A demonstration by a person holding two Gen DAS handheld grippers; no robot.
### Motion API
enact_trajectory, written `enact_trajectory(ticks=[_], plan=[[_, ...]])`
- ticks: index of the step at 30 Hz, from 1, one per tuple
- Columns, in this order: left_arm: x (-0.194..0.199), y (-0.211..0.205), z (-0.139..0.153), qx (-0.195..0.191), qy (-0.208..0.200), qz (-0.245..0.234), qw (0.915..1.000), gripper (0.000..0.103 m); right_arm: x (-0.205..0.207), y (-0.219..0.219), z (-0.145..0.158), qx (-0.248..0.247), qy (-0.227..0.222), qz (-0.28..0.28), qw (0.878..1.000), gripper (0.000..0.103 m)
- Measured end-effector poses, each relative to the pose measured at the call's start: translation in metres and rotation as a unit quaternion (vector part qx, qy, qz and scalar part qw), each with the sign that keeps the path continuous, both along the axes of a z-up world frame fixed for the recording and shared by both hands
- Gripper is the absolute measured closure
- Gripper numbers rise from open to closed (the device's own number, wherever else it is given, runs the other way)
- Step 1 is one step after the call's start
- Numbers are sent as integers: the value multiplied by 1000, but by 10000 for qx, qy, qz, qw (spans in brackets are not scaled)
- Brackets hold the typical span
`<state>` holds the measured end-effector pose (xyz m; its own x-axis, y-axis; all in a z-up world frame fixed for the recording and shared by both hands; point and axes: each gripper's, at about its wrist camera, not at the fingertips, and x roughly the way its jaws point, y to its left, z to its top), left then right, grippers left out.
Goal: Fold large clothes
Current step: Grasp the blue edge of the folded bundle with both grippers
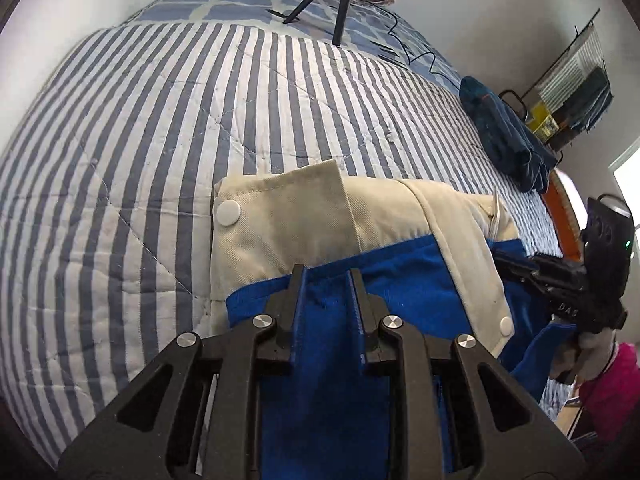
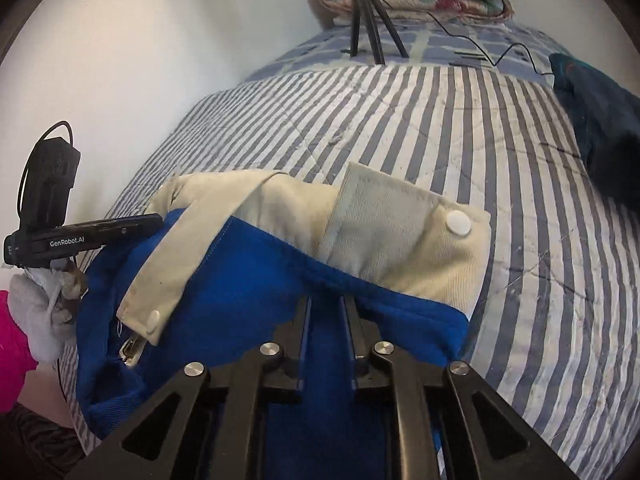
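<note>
Royal blue jacket (image 1: pixel 400 280) with cream collar and cuffs, white snap buttons (image 2: pixel 458 222) on the cream. Underneath, a quilt (image 1: pixel 160 120) in grey-blue and white stripes, a blue-and-pale check sheet (image 1: pixel 240 0) beyond. Dark teal cloth (image 1: pixel 504 132) at the edge, black tripod legs (image 2: pixel 368 28), pink sleeve (image 2: pixel 12 352).

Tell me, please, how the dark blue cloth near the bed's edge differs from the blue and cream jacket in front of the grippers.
The dark blue cloth is one deep teal-navy colour; the jacket is bright blue with cream cuffs and a cream strip with white snap buttons. The cloth lies bunched with no gripper near it; the jacket has blue fabric between the fingers of the left gripper and the right gripper. Both rest on the striped quilt.
</note>
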<state>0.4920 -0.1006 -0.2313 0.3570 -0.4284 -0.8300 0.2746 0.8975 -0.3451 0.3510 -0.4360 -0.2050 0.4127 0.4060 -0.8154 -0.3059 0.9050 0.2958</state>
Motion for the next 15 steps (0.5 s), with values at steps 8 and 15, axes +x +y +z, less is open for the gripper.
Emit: enact_trajectory(ticks=[8,15], plan=[[-54,10,66,-315,-437,-384,9978,81,-81,-10,80,719,-684,711,9925,86],[-93,-20,57,-230,-433,-1039,9934,81,-107,28,57,511,-530,1346,9882,86]])
